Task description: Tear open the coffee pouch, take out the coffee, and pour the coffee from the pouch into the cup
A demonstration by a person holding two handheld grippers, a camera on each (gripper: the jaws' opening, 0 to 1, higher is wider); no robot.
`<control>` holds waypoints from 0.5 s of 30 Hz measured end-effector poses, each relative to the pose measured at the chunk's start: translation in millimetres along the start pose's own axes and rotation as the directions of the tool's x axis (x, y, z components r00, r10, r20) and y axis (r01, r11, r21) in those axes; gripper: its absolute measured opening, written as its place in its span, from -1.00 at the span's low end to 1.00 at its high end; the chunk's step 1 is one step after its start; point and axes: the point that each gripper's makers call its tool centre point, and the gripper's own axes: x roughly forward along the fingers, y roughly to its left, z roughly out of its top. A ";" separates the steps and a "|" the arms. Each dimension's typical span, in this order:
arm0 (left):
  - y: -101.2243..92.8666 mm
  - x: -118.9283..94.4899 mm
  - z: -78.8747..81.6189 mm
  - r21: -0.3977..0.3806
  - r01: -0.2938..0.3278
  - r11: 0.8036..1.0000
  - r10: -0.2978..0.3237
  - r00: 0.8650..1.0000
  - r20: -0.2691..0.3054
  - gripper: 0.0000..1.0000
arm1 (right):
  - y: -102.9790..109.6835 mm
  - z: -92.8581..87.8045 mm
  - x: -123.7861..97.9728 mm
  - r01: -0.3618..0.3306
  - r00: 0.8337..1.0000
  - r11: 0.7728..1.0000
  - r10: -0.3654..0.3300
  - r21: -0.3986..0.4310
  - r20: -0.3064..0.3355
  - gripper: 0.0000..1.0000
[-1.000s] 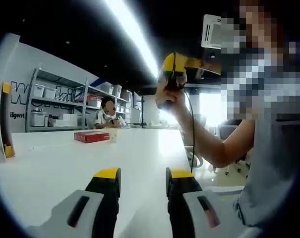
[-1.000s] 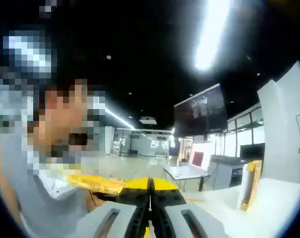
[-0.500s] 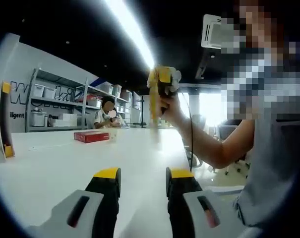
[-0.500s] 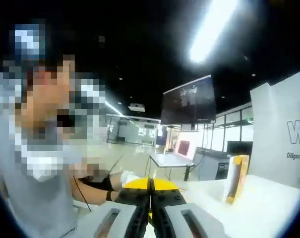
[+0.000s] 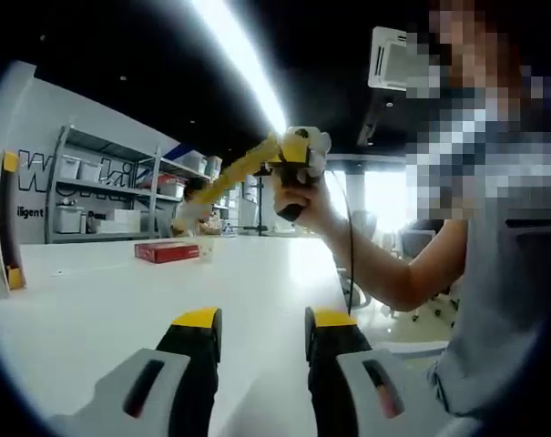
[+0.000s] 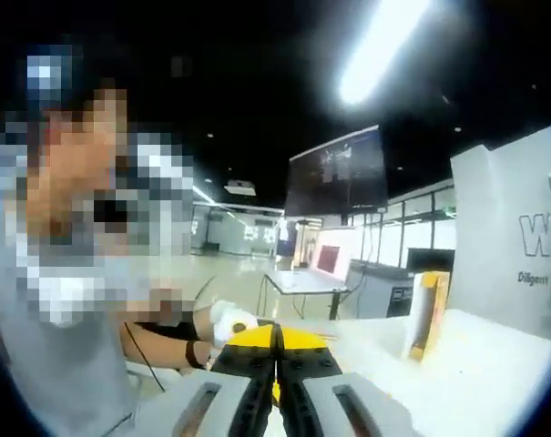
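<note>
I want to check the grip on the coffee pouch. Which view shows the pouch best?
The left gripper view: the yellow pouch sticks out sideways from the raised right gripper. The right gripper view shows a small yellow piece between its shut fingers.

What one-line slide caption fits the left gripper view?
Open left gripper over white table; raised right gripper clamps a yellow coffee stick pouch.

Your yellow pouch (image 5: 237, 169) is a long thin stick, clamped at one end and slanting out into the air above the table.
</note>
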 end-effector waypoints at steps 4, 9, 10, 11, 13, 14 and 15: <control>0.1 -0.3 -0.1 -0.001 0.002 1.000 -0.002 1.000 0.000 -0.22 | 3.0 -2.3 2.2 -0.007 1.000 1.000 0.007 0.012 0.005 -1.00; -0.2 -0.4 0.2 0.001 0.005 1.000 -0.005 1.000 0.001 -0.22 | 11.1 -3.6 4.8 -0.017 1.000 1.000 0.017 0.011 0.004 -1.00; 0.0 -0.4 0.1 0.001 0.004 1.000 -0.004 1.000 0.001 -0.24 | 11.8 -5.3 5.5 -0.017 1.000 1.000 0.017 0.010 -0.002 -1.00; 0.9 -1.3 -1.7 0.003 -0.002 1.000 0.002 1.000 -0.008 -0.24 | 11.8 -7.0 5.5 -0.019 1.000 1.000 0.019 0.011 -0.008 -1.00; -1.1 -1.2 -1.3 0.000 0.005 1.000 -0.005 1.000 -0.001 -0.22 | 11.8 -9.0 5.7 -0.024 1.000 1.000 0.024 0.019 -0.001 -1.00; -0.9 -1.3 -1.8 0.002 0.004 1.000 -0.004 1.000 -0.003 -0.23 | 11.7 -10.6 6.4 -0.025 1.000 0.999 0.025 0.020 -0.002 -1.00; -0.5 -1.3 -2.1 0.002 0.002 1.000 -0.002 1.000 -0.004 -0.22 | 11.1 -12.6 7.2 -0.022 1.000 1.000 0.022 0.020 -0.007 -1.00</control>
